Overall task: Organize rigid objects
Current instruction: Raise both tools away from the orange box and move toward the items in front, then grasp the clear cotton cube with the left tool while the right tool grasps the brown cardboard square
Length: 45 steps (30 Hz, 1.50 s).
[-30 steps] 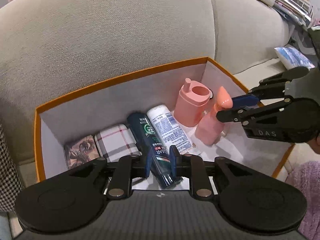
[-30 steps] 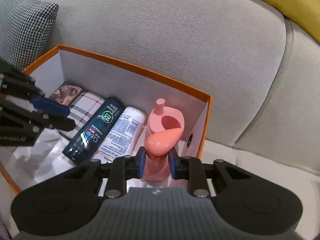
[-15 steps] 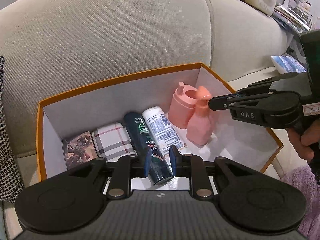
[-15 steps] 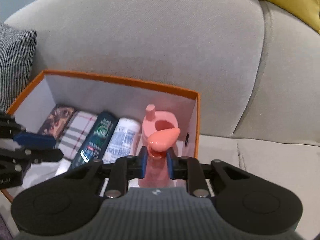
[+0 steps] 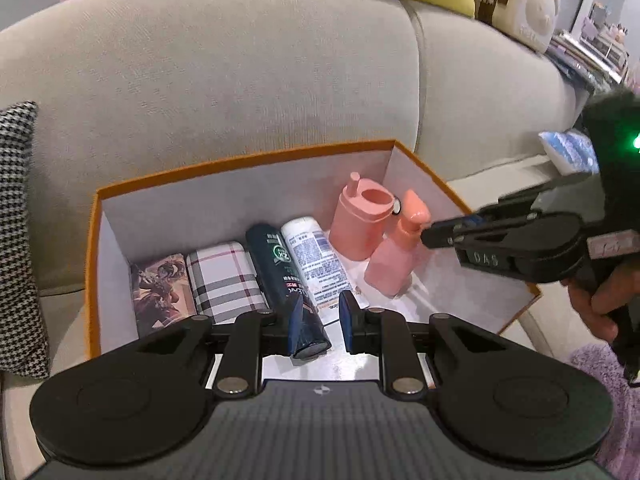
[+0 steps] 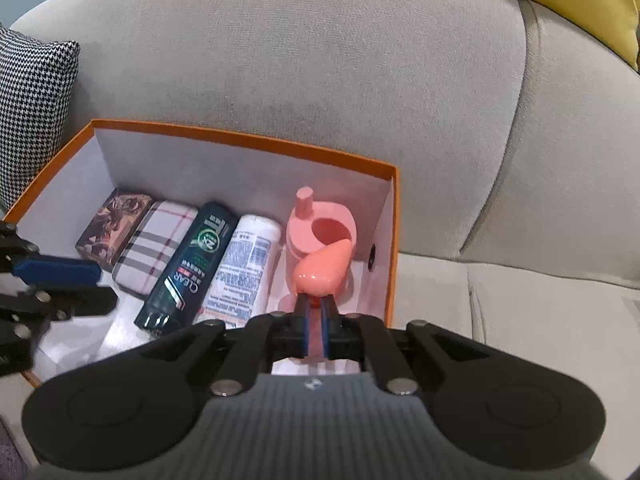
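Right tool (image 6: 316,312) pinched nearly closed at the neck of the upright pink pump bottle (image 5: 394,258) in the orange box's (image 5: 240,160) right end, left tool (image 5: 320,322) parted, empty, over the dark bottle (image 5: 286,280).

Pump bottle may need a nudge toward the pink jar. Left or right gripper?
Right. The right gripper is already at the pump bottle, its tips by the pump head. The left gripper is open over the dark bottle, further from it.
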Motion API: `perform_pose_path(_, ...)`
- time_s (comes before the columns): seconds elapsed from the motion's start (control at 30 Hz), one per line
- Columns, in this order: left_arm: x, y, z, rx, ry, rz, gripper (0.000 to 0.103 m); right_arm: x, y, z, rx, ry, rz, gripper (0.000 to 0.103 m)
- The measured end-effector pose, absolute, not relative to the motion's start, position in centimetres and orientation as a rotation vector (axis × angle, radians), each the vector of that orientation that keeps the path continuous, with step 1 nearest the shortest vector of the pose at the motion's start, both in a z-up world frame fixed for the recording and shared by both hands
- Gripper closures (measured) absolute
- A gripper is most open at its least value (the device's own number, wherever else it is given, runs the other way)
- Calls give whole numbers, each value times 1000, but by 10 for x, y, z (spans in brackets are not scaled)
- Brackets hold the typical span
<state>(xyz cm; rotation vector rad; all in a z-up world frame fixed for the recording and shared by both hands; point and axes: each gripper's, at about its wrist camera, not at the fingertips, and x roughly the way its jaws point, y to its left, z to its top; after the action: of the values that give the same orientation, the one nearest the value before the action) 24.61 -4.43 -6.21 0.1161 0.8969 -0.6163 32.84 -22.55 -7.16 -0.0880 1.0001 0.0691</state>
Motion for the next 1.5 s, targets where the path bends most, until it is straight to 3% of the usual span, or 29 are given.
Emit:
perform_pose_path(0.67,156,-3,-3,-10,776,-507,75,216,-221,-7,19,809,94,96)
perform_pose_path(0.97,109,19,-33,-68,865,-435,75,148,-201,-12,65,733,101,66)
perform_pose_path(1.1,97,22,-61,-87,926,-418,74,133,-200,-40,155,813,91,65)
perform_pose_path(1.37,100,8,-91,-121,980,-427,58,124,-189,-83,189,936,85,56)
perform_pose_path(1.5,107,4,-99,-162,990,-421,51,133,-190,-89,222,954,61,38)
